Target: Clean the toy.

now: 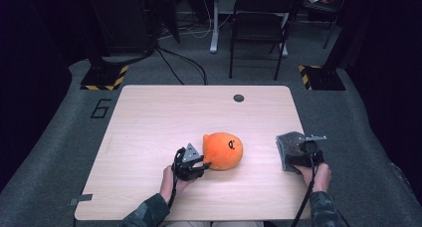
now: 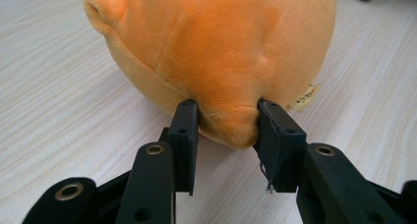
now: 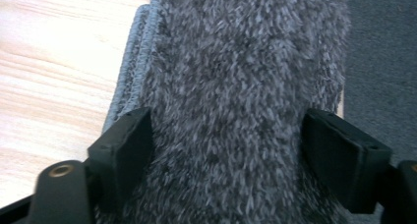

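My left hand-held gripper (image 1: 203, 162) sits just left of the orange plush toy (image 1: 223, 150), low on the pale wooden surface (image 1: 149, 117), with my left hand (image 1: 171, 182) behind it toward the near edge. In the left gripper view its two black jaws pinch a small bulge of the orange plush toy (image 2: 221, 52) at the toy's near, lower side; the fabric puckers between the pads, so this hand-held gripper is clenched on the toy. A small cloth label (image 2: 306, 97) hangs from the toy just right of the pinched bulge. The toy itself rests on the surface near the middle of its near half, its dark face mark turned away from the left hand-held gripper.

Well right of the toy, at the surface's right edge, lies a folded grey shaggy cloth (image 1: 289, 148). My right hand-held gripper (image 1: 298, 157) is at the near right side of that cloth, with my right hand (image 1: 316, 174) behind it. In the right gripper view the grey shaggy cloth (image 3: 236, 86) fills the space between the two jaws, its stitched hem toward the left jaw. The pile hides the pad faces, so I cannot tell whether they press on the cloth or merely straddle it.
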A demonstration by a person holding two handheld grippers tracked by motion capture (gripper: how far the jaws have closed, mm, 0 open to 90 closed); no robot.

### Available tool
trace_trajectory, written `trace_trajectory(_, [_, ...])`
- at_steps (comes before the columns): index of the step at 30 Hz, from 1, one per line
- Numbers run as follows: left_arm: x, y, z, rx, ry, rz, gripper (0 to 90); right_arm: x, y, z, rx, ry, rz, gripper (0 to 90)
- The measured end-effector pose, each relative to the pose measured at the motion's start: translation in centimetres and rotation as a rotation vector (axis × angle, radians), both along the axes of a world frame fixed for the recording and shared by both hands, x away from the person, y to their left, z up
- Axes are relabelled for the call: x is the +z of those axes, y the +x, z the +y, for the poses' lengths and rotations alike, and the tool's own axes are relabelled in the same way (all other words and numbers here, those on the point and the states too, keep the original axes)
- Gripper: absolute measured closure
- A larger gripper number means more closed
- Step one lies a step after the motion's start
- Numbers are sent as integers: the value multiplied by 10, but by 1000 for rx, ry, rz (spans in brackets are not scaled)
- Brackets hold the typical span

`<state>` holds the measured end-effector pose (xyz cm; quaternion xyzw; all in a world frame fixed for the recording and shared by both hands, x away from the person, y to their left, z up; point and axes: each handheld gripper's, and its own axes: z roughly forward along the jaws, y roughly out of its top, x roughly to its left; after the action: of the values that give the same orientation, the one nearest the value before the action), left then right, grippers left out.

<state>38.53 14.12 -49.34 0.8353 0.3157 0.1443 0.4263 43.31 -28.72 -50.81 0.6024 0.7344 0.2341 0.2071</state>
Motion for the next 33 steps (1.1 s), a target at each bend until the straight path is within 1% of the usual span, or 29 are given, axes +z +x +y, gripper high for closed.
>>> trace_trajectory(2, [0,0,0,-1,1,-1,624,1,-2,-1,6,13,7,273])
trace_trajectory(4, [0,0,0,-2,0,-1,623,2,-3,-2,32,10,-3,362])
trace_trajectory(5, [0,0,0,-5,1,0,623,2,-4,-1,34,13,-7,397])
trace_trajectory(6, [0,1,0,-4,1,1,622,2,-4,-2,50,5,-12,427])
trace_trajectory(8, [0,1,1,-6,0,1,622,4,-4,0,44,8,-6,500])
trace_trajectory(11, [0,1,0,-6,3,-1,622,6,-2,2,33,-5,18,519])
trace_trajectory(12, [0,1,0,-6,2,-1,622,6,-2,3,18,2,27,519])
trace_trajectory(13, [0,1,0,-6,1,-1,622,6,-1,3,22,-1,26,518])
trace_trajectory(15, [0,1,1,-7,0,0,623,6,-1,3,11,-1,25,495])
trace_trajectory(16, [0,1,1,-11,2,1,623,6,-1,3,2,-6,23,485])
trace_trajectory(17, [0,2,1,-13,4,0,624,6,-2,5,-20,1,26,477])
trace_trajectory(18, [0,2,1,-13,4,0,624,6,-1,6,-34,4,20,510])
trace_trajectory(19, [0,2,1,-9,4,-4,624,6,-2,7,-42,0,20,564])
trace_trajectory(20, [0,1,1,-11,2,2,624,6,-1,7,-17,1,18,583])
trace_trajectory(21, [0,1,1,-12,3,1,624,6,-1,5,-4,-1,12,624])
trace_trajectory(23, [0,2,1,-13,3,0,625,7,0,2,1,17,16,659])
trace_trajectory(24, [0,2,1,-15,8,-5,625,7,-1,2,-12,28,16,678])
trace_trajectory(25, [0,2,1,-14,6,-3,625,7,0,1,-7,27,18,699])
trace_trajectory(29, [0,2,1,-16,11,-6,627,8,-1,1,-5,28,10,730])
trace_trajectory(31, [0,2,1,-17,6,-3,627,9,0,1,23,31,-15,738])
trace_trajectory(32, [0,3,1,-13,4,-1,627,11,-1,3,24,28,-15,742])
trace_trajectory(33, [0,3,1,-15,4,-1,627,13,-1,4,38,21,-25,745])
